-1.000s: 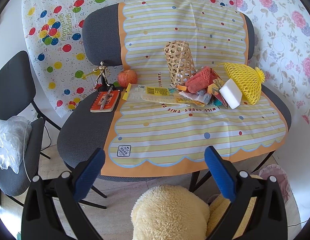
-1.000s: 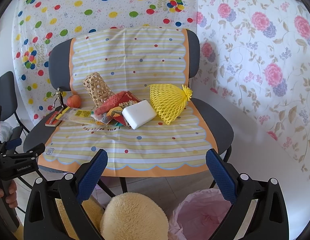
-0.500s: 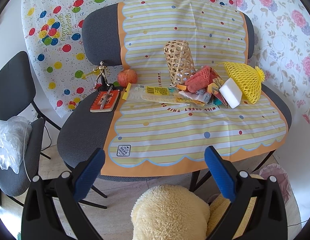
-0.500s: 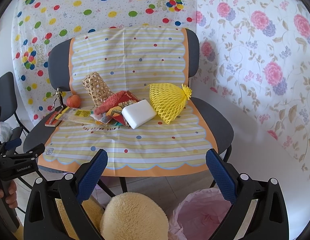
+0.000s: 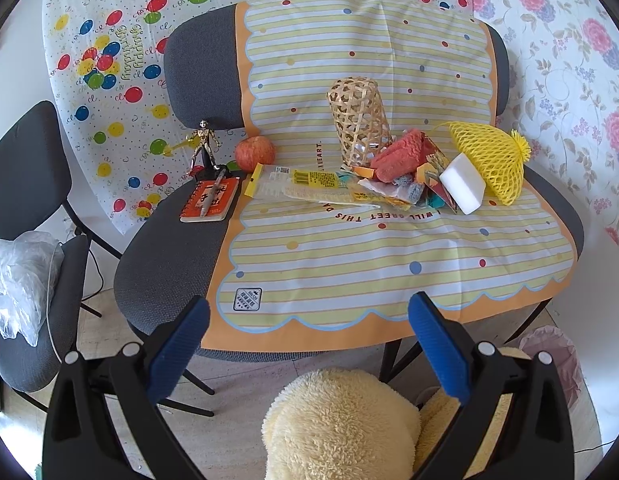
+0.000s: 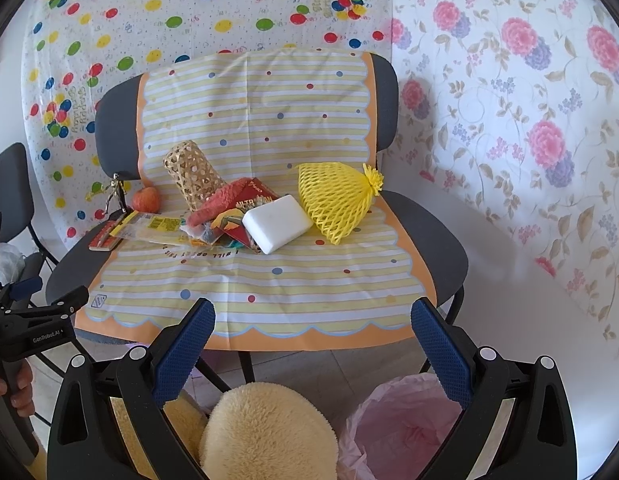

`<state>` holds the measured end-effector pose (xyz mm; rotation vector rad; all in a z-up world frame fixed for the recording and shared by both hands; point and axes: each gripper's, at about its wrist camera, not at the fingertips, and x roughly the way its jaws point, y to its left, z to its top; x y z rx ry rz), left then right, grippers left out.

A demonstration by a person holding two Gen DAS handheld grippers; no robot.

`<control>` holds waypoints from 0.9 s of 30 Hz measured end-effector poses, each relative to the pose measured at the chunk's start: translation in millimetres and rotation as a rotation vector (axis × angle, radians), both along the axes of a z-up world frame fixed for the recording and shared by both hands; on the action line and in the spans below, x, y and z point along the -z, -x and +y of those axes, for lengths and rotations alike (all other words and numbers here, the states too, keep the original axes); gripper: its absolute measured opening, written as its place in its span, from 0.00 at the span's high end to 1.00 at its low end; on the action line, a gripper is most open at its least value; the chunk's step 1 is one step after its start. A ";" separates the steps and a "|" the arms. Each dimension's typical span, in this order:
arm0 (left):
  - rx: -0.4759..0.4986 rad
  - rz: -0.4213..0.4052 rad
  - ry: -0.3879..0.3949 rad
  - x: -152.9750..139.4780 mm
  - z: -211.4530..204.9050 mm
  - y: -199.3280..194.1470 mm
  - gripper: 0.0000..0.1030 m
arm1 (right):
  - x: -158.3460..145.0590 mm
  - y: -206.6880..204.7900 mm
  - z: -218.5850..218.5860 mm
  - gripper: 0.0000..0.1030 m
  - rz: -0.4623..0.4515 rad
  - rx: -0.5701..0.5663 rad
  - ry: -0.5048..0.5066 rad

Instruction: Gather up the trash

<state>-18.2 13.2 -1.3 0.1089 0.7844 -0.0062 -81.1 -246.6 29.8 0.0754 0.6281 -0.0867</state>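
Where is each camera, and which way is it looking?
Left wrist: sits on the left tongs, low before the chair, facing its seat; both blue fingers show, wide apart.
Right wrist: sits on the right tongs, further right, facing the same seat; its fingers, the left tongs and a hand show.
Both share: basket, sponge, yellow net, pink bin bag.

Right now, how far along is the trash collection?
Nothing looks collected yet. The wrappers, yellow foam net and white block lie on the chair's striped sheet. Left gripper and right gripper are open and empty. The pink-lined bin waits below; everything is left.
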 end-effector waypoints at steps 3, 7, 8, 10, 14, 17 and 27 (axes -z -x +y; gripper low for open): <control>-0.002 0.008 -0.004 3.7 0.1 -3.9 0.06 | 2.9 -5.6 -1.2 0.06 0.002 -0.009 -0.023; -0.003 0.015 0.012 7.2 -0.2 -15.1 0.06 | 4.4 -20.7 -4.3 0.06 -0.023 -0.045 -0.101; 0.001 0.019 0.020 8.3 0.4 -18.7 0.06 | 4.5 -27.1 -4.9 0.06 -0.024 -0.051 -0.075; 0.006 0.027 0.022 10.8 0.3 -26.9 0.06 | 4.2 -40.1 -7.0 0.06 -0.049 -0.058 -0.053; 0.040 0.033 0.026 11.0 -6.0 -44.2 0.06 | 7.6 -79.7 -23.8 0.06 -0.048 -0.079 -0.111; 0.040 0.007 0.027 8.7 -13.2 -61.0 0.06 | 17.4 -109.0 -35.5 0.06 -0.017 -0.097 -0.128; 0.068 0.048 0.018 21.2 -62.3 -126.0 0.06 | 67.5 -201.9 -72.2 0.11 0.126 -0.060 -0.095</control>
